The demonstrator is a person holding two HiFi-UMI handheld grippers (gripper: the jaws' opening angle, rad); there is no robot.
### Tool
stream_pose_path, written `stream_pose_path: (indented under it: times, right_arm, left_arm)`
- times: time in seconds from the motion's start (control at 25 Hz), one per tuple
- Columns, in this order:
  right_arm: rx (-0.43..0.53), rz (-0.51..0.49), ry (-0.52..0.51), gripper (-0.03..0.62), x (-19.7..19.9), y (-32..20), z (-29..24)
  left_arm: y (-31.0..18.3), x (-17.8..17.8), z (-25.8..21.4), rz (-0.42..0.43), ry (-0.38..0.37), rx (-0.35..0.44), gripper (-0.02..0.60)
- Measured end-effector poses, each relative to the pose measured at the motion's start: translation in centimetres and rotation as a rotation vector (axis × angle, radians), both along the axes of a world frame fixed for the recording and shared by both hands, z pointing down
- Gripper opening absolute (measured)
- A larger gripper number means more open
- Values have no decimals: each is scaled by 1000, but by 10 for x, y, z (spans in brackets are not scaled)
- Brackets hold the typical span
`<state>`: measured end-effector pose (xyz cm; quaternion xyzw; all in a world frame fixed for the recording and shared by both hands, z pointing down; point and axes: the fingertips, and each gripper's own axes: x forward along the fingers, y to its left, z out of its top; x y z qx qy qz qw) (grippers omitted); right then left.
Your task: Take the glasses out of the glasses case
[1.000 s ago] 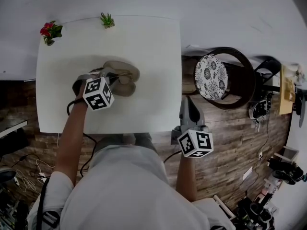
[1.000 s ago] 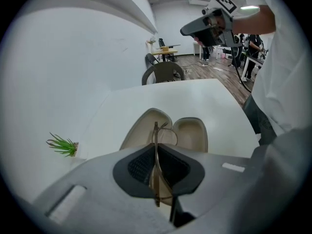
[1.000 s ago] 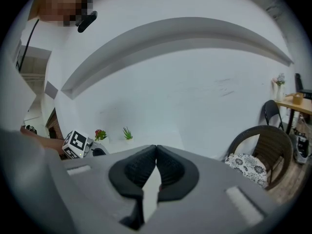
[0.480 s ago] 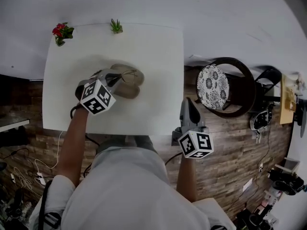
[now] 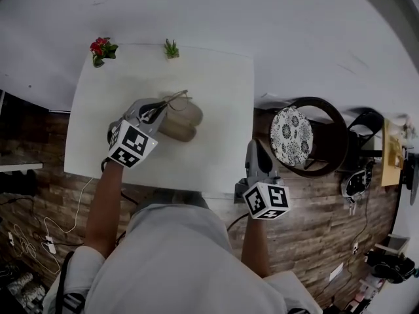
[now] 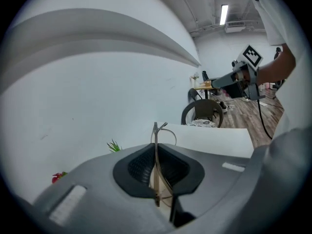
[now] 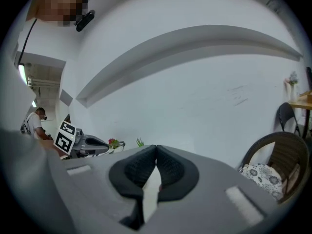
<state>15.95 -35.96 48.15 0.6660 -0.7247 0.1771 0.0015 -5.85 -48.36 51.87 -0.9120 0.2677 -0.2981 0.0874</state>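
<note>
Glasses (image 5: 177,97): a thin wire frame held in the left gripper (image 5: 159,108). The left gripper view shows the frame (image 6: 165,130) standing edge-on between the two dark pads, the jaws pinched on it, with one curved part sticking out past the fingertips. In the head view the frame reaches from the gripper tip over the far side of the glasses case (image 5: 184,120). Whether the frame touches the case cannot be told.

Glasses case: beige, rounded, lying about the middle of the white table (image 5: 222,103), somewhat nearer the left edge than the right. The left gripper's nose is just beside its left end.

Right gripper (image 5: 256,146): held off the table, just beyond the near-right corner, above the wood floor (image 5: 308,195). In the right gripper view its jaws (image 7: 156,152) meet at the tips with nothing between them.

Other items: a small pot with red flowers (image 5: 102,49) at the far-left corner of the table, and a small green plant (image 5: 171,48) along the far edge, well apart from the case. A dark round chair (image 5: 330,113) with a patterned cushion (image 5: 289,131) stands beside the table's right edge.
</note>
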Motion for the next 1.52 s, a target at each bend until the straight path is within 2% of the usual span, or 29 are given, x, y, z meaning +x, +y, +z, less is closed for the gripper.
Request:
stream_pose_path:
  times: [0.16, 0.44, 1.12, 1.52]
  right_arm:
    - [23, -23, 2, 3, -6, 0, -9]
    - [53, -54, 6, 3, -11, 1, -20]
    - [93, -170, 42, 3, -33, -12, -45]
    - [97, -182, 75, 3, -27, -16, -54]
  left_arm:
    - [1, -10, -32, -68, 103, 53, 25]
    - [8, -32, -76, -181, 222, 149, 25]
    - [40, -82, -131, -345, 341, 314, 25]
    - [50, -100, -145, -418, 386, 353, 25]
